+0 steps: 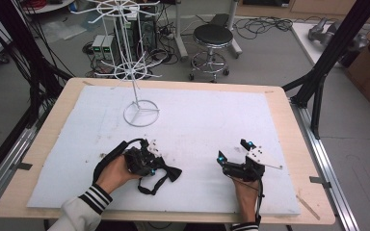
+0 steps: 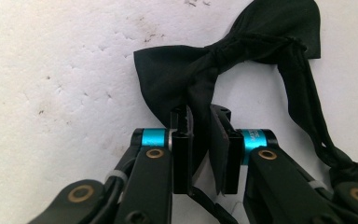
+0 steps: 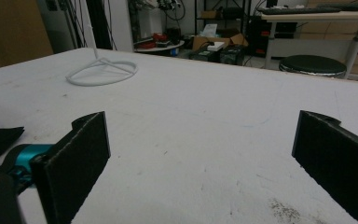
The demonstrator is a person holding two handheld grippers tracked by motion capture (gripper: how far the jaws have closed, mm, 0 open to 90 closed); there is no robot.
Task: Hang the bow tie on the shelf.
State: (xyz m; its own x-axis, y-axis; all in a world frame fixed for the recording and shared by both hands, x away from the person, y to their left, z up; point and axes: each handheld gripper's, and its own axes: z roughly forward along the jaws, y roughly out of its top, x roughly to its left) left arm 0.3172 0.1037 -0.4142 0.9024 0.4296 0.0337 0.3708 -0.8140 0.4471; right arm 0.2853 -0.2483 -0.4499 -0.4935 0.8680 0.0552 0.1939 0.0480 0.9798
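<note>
Black bow tie (image 2: 214, 65) pinched, left hand-held gripper (image 2: 204, 140) low

One black bow tie (image 2: 223, 51), one white wire rack (image 1: 134, 72), one stool (image 1: 213, 36), two tongs.

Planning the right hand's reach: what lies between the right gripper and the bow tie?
Bare white mat in the high view, between the right gripper and the bow tie.

**Three cameras, one white table**

Fixed high, looking forward and down over the white foam-covered table (image 1: 197, 120). Riding low and very close on the left gripper (image 2: 200, 140), aimed at the black fabric bow tie (image 2: 223, 51). Skimming the far tabletop from the right gripper (image 3: 200, 154); white wire rack (image 3: 102, 70) shared with the high view.
</note>
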